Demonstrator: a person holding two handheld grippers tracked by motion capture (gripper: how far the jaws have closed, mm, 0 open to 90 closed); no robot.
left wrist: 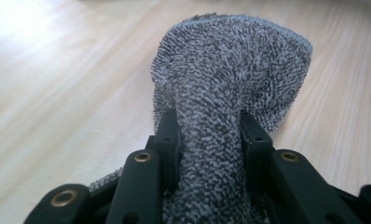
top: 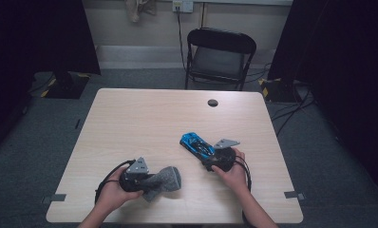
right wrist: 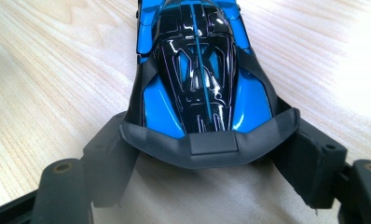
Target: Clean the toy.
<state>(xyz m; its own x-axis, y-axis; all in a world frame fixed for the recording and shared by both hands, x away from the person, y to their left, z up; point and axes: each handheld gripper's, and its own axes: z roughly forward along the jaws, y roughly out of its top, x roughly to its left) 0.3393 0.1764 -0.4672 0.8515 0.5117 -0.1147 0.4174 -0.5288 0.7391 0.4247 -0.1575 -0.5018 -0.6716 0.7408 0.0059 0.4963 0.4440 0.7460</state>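
Observation:
A grey terry cloth (top: 167,181) lies bunched on the near left of the wooden table (top: 144,114). My left gripper (top: 151,182) is shut on it. In the left gripper view the black jaws pinch a thick fold of the cloth (left wrist: 230,70), which fans out beyond the left gripper (left wrist: 210,126). A blue and black toy car (top: 195,142) sits right of centre, nose pointing away to the left. My right gripper (top: 209,153) holds its rear end. In the right gripper view the car (right wrist: 197,70) has its dark rear bumper wedged between the jaws of the right gripper (right wrist: 207,147).
A round cable hole (top: 212,102) sits near the table's far edge. A black folding chair (top: 220,57) stands behind the table. Bare tabletop stretches across the far half and between the two hands.

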